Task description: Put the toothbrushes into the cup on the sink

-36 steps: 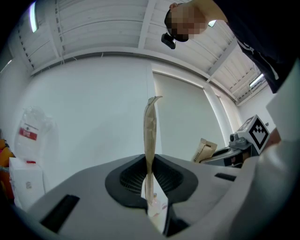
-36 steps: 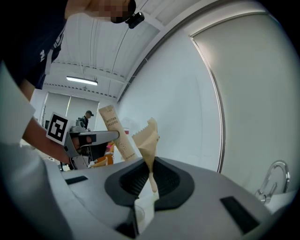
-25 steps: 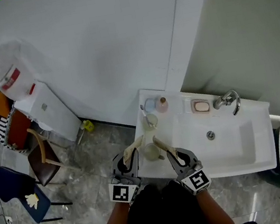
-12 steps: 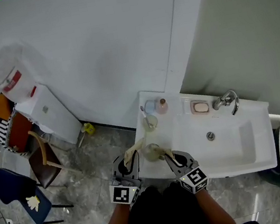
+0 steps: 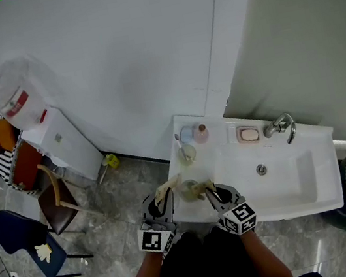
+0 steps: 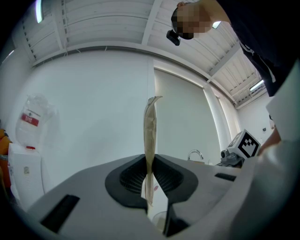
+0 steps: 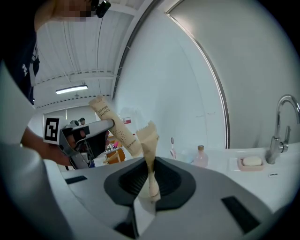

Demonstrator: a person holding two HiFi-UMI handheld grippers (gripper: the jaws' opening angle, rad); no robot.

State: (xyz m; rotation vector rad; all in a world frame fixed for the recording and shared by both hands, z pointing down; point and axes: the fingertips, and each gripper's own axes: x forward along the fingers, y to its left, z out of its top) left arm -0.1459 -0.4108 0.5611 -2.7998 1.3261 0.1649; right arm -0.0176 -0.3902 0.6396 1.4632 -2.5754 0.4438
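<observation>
A clear cup [image 5: 188, 190] stands on the near left corner of the white sink [image 5: 316, 195], between my two grippers. My left gripper [image 5: 159, 204] is shut on a beige paper-wrapped toothbrush [image 5: 168, 186] that slants up towards the cup. In the left gripper view the toothbrush wrapper [image 6: 150, 136] shows edge-on, upright between the jaws. My right gripper [image 5: 213, 194] is shut on a crumpled beige wrapper [image 7: 150, 154]. In the right gripper view the left gripper [image 7: 86, 136] holds its printed packet [image 7: 115, 126] just beside that wrapper; whether they touch I cannot tell.
At the back of the sink's counter are a second cup [image 5: 187, 152] with a toothbrush in it, a pink bottle [image 5: 200, 131], a soap dish [image 5: 248, 133] and the faucet [image 5: 281, 125]. A water dispenser [image 5: 46, 133] and chairs [image 5: 55, 202] stand on the floor at left.
The right gripper's wrapper has dropped lower and now shows shorter beside the cup. Both grippers stay shut at the cup's sides.
</observation>
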